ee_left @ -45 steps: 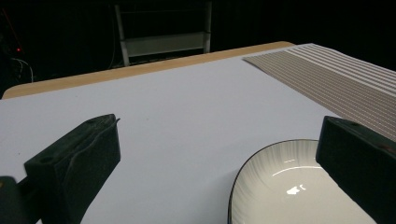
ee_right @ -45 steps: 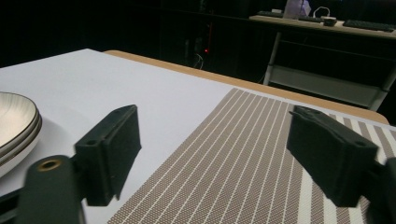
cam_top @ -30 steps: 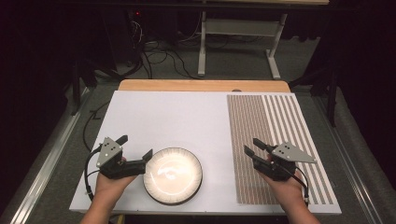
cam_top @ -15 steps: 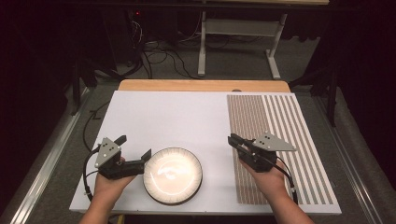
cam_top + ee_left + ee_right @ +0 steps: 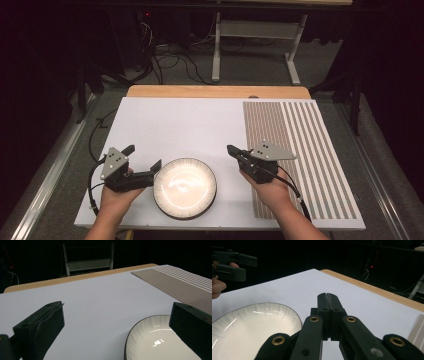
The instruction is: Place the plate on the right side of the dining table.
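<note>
The left gripper (image 5: pixel 144 157) sits near the left front edge of the white board (image 5: pixel 185 125). Its jaws are spread wide. One jaw points out over bare board and the other reaches up to the rim of the plate (image 5: pixel 184 188). In the left gripper view, the right jaw hangs over the rim of the plate (image 5: pixel 150 340), and I cannot tell if it touches. Ahead of this gripper the board is bare all the way to the wooden strip (image 5: pixel 218 91) at the far edge.

The plate is round and white with a dark rim. It lies flat just to the right of the left gripper, close to the front edge of the board.

The right gripper (image 5: pixel 231 149) is to the right of the plate, with a gap of bare board between them. Its jaws are pressed together with nothing in them, as the right gripper view (image 5: pixel 328 296) shows. The hand holding it rests at the left side of the striped mat (image 5: pixel 300 150).

Past the table the room is dark, with a grey floor, loose cables (image 5: pixel 170 55) and a metal table frame (image 5: pixel 255 35).
</note>
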`<state>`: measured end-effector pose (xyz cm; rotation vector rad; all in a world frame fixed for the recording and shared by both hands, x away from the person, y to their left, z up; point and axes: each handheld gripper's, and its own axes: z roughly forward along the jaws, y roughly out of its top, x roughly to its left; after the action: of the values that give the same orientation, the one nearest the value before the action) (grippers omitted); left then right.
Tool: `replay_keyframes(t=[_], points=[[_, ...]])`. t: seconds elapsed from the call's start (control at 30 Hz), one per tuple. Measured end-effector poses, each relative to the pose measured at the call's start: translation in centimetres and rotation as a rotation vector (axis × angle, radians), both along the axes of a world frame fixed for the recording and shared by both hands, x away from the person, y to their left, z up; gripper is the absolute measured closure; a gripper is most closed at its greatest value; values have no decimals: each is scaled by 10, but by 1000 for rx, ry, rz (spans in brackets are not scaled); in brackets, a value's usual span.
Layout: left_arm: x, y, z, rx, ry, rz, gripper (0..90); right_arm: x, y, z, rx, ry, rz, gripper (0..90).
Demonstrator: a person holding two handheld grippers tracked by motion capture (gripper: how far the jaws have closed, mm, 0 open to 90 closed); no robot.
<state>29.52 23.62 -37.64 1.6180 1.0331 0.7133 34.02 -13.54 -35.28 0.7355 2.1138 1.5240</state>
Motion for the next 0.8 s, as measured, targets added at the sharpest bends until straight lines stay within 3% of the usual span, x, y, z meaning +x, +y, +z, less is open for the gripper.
replay_keyframes(t=[0.3, 0.53, 0.8], points=[[-1, 0, -1, -4, 1, 1, 5, -3, 12, -12, -18, 3, 43, 900], [-3, 1, 0, -1, -5, -2, 5, -4, 9, -26, -34, 64, 49, 900], [-4, 1, 0, -4, -7, -6, 5, -9, 12, -33, -71, 92, 74, 900]])
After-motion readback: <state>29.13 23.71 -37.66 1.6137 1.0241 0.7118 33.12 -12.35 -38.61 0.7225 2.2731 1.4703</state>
